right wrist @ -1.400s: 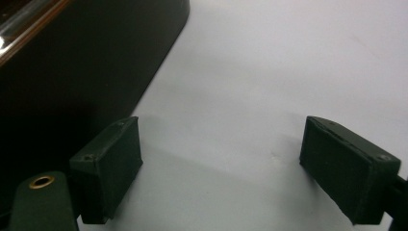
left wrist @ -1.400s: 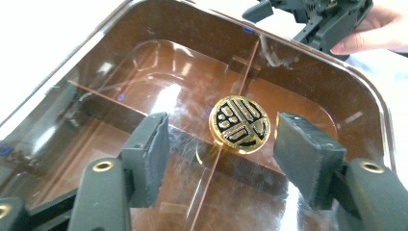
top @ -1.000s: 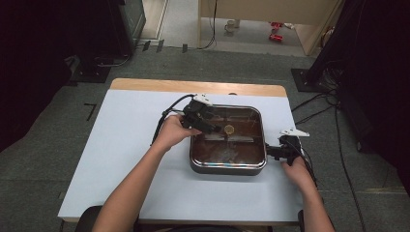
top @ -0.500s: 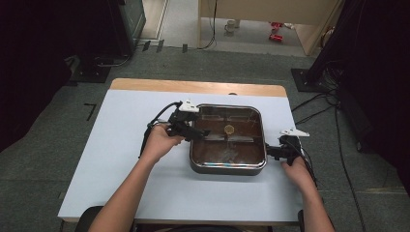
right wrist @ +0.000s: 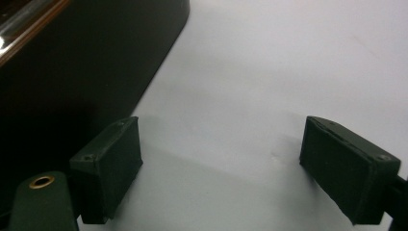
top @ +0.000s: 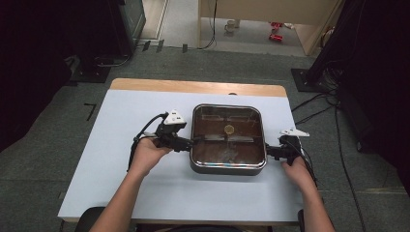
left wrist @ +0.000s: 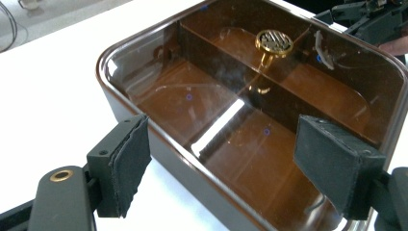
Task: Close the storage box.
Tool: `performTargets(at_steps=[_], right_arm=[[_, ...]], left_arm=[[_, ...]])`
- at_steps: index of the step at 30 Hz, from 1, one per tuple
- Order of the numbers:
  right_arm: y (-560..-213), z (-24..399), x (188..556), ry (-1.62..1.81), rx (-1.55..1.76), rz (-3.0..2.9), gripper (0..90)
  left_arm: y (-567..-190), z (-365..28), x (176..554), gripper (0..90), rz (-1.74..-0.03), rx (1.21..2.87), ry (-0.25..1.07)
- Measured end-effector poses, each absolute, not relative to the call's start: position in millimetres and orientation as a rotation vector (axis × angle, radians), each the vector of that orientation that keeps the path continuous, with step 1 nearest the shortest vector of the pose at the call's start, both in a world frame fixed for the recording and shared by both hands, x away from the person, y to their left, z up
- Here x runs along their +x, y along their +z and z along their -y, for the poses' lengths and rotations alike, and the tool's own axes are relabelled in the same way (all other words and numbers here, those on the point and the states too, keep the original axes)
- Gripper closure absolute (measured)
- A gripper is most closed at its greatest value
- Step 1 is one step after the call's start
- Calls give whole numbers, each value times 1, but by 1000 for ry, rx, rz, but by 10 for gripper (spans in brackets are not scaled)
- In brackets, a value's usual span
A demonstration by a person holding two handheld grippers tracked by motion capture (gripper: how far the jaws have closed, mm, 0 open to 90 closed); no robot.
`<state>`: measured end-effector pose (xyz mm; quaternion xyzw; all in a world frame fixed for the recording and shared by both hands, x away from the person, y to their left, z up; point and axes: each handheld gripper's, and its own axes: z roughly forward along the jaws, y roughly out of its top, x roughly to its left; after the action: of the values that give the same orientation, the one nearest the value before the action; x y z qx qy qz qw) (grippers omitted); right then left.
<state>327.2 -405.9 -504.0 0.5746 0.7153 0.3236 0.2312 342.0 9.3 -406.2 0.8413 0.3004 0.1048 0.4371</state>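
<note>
Object: We see a dark square pan point(top: 228, 139) with a clear glass lid point(left wrist: 250, 101) and a gold lid knob point(left wrist: 274, 42), standing on the white worktop point(top: 121, 125).
Position: The pan lies directly between the two claws, its left wall just ahead of the left claw point(top: 189, 143), its right wall just beside the right claw point(top: 269, 152).
Left claw: Jaws spread wide and have just been opening. In the left gripper view the near rim of the pan runs across the gap between them, but the pads do not press on it.
Right claw: Jaws spread wide over bare worktop, nothing between them. In the right gripper view the pan's dark side wall sits to the left of its left jaw.
Handling: We judge the pan rigid and fairly heavy for a single claw. The glass lid looks smooth, slippery and breakable, and it may rest loose on the rim.
Grip point: We recommend the two opposite side walls or rim, one claw on each, lifted level. For the lid alone, take the knob.
Risk: A tilt could slide the lid off.
</note>
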Motion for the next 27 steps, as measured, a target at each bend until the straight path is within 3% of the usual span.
performTargets(at_steps=[14, 27], right_arm=[[-504, 406, 327, 888, 1580, -1967, 142], [-504, 406, 327, 889, 1582, -1967, 142]], left_arm=[[-419, -36, 329, 202, -766, 2060, 305], [-456, -58, 312, 200, -821, 2058, 333]])
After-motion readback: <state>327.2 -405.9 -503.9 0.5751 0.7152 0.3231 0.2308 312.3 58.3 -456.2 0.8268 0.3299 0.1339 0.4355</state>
